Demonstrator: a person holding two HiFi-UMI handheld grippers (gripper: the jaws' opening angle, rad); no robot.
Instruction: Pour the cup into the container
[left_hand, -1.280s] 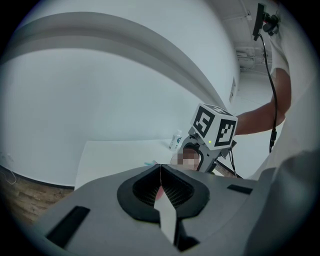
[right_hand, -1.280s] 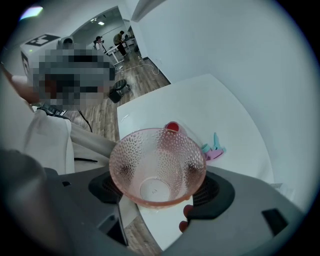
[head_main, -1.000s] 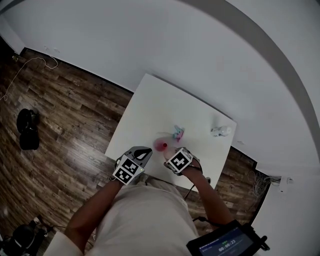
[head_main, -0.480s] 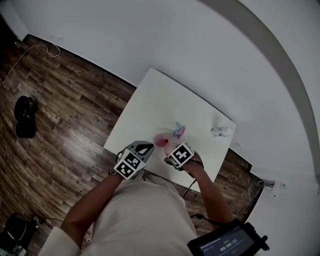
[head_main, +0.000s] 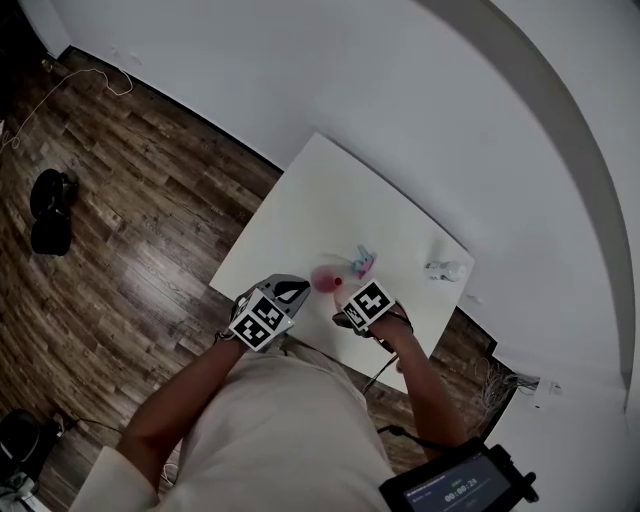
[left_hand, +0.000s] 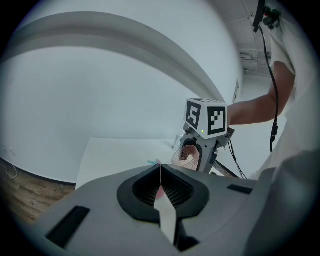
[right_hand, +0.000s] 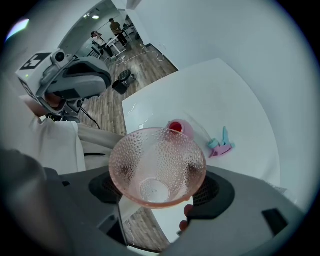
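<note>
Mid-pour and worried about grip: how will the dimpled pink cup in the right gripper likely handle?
The dimpled pink cup looks rigid, glass or plastic: probably stiff, possibly fragile. Its flared wall might slip from the right gripper when squeezed. It looks empty, so likely light.

Open-plan lab or office workroom: plain white wall (head_main: 400, 90) ahead of the left gripper (head_main: 287, 292), dark wood-plank floor (head_main: 140, 210) with loose white cable (head_main: 78, 92) to its left, people (right_hand: 115, 26) standing well beyond.
</note>
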